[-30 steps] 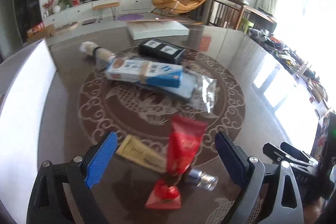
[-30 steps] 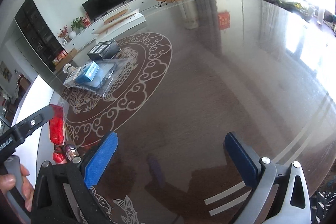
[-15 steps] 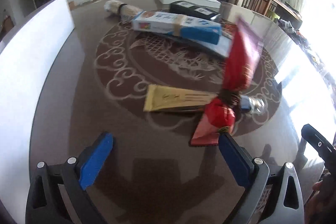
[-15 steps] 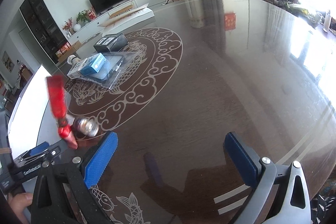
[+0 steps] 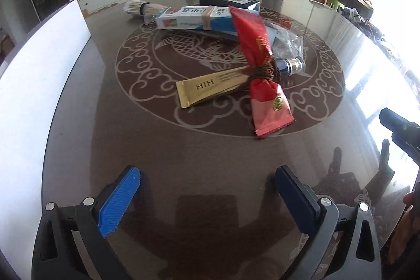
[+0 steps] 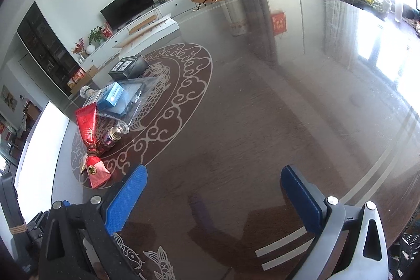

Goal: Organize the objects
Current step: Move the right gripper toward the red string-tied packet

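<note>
Left gripper (image 5: 207, 196) is spread wide, nothing gripped; right gripper (image 6: 214, 193) too (also empty). Red packet (image 5: 260, 64) is tied to gold tube (image 5: 210, 85), just beyond.

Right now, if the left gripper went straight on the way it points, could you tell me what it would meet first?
Probably the bare table: nothing lies between the open left gripper fingers. The red packet lies farther ahead, though depth is unclear.

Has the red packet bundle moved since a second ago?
Yes. The red packet bundle has gone from the table's near-left edge, beside the white board, farther in onto the scroll pattern.
</note>
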{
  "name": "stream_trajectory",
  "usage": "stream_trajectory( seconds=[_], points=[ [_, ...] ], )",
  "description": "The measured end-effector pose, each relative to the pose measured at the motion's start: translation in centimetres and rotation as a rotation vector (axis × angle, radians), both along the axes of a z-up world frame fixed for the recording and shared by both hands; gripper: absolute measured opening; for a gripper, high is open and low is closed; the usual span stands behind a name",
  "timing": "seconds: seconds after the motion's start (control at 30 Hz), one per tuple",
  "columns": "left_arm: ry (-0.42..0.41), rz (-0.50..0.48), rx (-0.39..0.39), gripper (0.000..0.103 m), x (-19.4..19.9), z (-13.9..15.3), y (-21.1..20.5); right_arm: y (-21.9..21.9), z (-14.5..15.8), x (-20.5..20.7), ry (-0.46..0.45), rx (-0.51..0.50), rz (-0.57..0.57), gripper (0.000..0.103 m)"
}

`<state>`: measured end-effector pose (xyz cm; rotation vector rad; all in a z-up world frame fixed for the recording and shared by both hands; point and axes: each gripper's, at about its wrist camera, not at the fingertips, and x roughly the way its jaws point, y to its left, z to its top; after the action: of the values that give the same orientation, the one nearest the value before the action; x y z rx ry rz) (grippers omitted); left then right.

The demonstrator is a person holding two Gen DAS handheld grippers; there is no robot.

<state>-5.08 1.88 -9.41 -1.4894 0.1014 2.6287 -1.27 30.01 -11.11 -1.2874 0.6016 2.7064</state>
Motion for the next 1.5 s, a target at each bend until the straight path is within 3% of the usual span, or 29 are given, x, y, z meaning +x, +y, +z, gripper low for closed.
stream_trajectory(
  seconds=[0.17,0.4,0.93,1.5],
  points=[
    [0.022,-0.004,0.000,0.103,-1.4,-0.2,-1.1,-0.7,0.0,0.0,-0.003,0.032,0.020,0.102],
    [0.074,0.033,0.006,0.103,-2.7,-0.4,-1.2,-0.2,-0.4,0.0,-0.018,0.000,0.014,0.102],
    [0.074,0.040,0.011,0.103,-3.0,-0.4,-1.1,-1.6,-0.4,-0.3,-0.027,0.030,0.073,0.102],
    [0.035,-0.119,0.005,0.103,-0.4,-0.4,-3.2,-7.9,-1.1,-0.9,-0.051,0.224,0.316,0.102]
  ],
)
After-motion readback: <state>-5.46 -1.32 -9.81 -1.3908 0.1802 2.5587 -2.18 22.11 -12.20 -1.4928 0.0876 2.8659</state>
